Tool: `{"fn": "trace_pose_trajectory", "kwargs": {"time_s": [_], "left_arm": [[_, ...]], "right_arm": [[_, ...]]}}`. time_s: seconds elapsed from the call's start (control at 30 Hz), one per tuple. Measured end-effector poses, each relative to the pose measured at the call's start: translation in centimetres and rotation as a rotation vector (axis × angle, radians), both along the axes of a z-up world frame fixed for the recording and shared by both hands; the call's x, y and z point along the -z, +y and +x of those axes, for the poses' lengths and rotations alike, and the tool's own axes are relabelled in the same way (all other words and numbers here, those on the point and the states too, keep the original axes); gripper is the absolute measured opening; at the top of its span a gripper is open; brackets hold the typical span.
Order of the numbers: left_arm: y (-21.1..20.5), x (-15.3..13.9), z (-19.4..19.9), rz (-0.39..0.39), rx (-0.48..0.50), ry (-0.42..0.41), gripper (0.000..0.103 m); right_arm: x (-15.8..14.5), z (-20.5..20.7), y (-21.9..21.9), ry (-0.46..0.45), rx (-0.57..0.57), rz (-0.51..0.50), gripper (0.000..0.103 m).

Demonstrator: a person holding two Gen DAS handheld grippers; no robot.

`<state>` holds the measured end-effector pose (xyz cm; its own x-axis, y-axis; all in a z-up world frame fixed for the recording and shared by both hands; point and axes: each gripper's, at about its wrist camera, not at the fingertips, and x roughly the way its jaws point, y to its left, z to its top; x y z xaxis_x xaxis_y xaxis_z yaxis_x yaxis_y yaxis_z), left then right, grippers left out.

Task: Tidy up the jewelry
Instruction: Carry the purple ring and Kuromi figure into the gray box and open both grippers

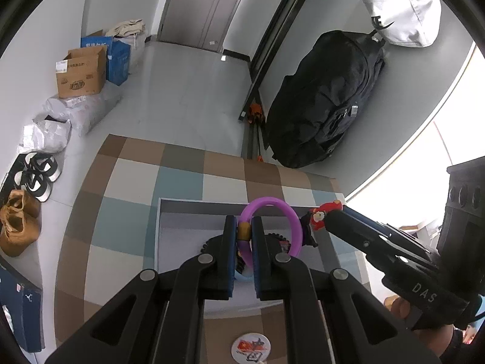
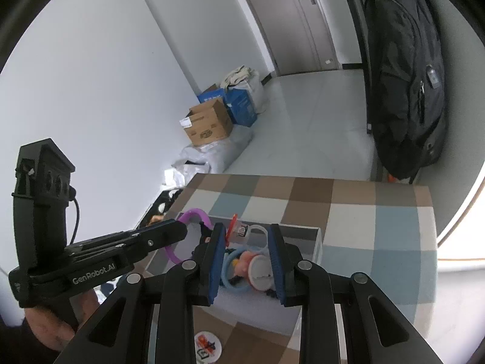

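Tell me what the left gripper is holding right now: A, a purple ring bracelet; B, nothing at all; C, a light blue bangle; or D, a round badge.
A: in the left wrist view the left gripper is shut on the purple ring bracelet, pinched near its gold bead above the grey tray.

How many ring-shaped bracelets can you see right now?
2. The purple bracelet is clamped in the left tool above the grey tray. A light blue bracelet lies inside the tray, below the right tool. Clutter may hide more.
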<state>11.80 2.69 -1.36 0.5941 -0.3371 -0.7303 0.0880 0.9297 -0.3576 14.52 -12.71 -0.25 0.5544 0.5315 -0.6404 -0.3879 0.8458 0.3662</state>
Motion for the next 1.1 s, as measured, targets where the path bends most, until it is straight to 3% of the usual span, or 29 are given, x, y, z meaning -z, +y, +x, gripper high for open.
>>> {"fn": "trace_pose_trajectory", "kwargs": {"time_s": [0.7,0.87,1.0,1.1], "left_arm": [[-0.3,1.5,2.1,-0.061,0.054,0.095,0.006],[-0.2,1.5,2.1,-0.101,0.060,0.112,0.027],[-0.2,1.0,1.8,-0.093,0.046,0.083,0.043],[-0.2,0.9,1.5,-0.070,0.034,0.063,0.047]], "right_arm": [[2.6,2.6,-0.1,0.096,-0.023,0.004,0.028],[2.1,2.4,-0.8,0.075,-0.014,0.022,0.030],[1.6,2.3,-1.6,0.061,0.003,0.050,0.048],[1.4,2.2,-2.1,0.056,0.015,0.063,0.050]]}}
